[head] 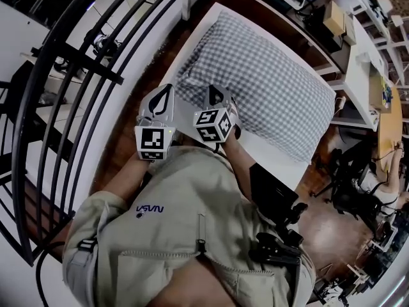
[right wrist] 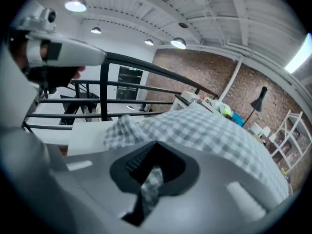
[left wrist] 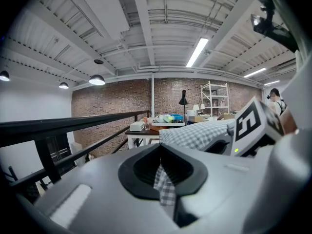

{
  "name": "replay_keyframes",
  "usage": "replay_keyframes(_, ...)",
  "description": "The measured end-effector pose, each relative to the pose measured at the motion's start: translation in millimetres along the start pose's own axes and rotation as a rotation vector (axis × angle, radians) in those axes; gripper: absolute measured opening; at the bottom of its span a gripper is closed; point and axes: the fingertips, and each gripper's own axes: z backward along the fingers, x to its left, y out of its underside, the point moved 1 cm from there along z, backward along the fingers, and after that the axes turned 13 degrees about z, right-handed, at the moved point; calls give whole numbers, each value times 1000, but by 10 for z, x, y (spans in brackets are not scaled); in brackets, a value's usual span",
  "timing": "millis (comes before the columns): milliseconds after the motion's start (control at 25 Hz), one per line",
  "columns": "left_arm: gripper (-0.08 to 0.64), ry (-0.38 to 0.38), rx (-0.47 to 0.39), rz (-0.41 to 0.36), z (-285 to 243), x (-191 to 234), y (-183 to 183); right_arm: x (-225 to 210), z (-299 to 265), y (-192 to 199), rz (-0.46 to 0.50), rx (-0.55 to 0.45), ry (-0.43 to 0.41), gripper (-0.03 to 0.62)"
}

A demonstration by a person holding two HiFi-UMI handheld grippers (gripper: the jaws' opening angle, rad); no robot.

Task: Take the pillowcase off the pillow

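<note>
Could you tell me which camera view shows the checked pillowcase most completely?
The head view: nearly the whole pillowcase lies there on the white table. The left gripper view shows a pinched strip and one end; the right gripper view shows a pinched fold and a nearer stretch.

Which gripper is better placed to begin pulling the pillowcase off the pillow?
Probably left. The left gripper is shut on the pillowcase at its near corner, where cloth may peel back; the right gripper is shut on it further along the edge.
</note>
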Motion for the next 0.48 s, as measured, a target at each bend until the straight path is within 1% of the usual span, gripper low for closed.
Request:
replay_keyframes(200, 8, 45, 38, -5, -178, -8, 94, -141, 447, -43, -88, -93, 23, 7)
replay_keyframes(320, 9, 89, 85, -6, -330, -9, 185, -225, 665, 73, -155, -109, 38, 6)
replay_keyframes(480, 39, 167, 138, -25, -564, -71, 246, -225, 833, 202, -213, -118, 40, 6)
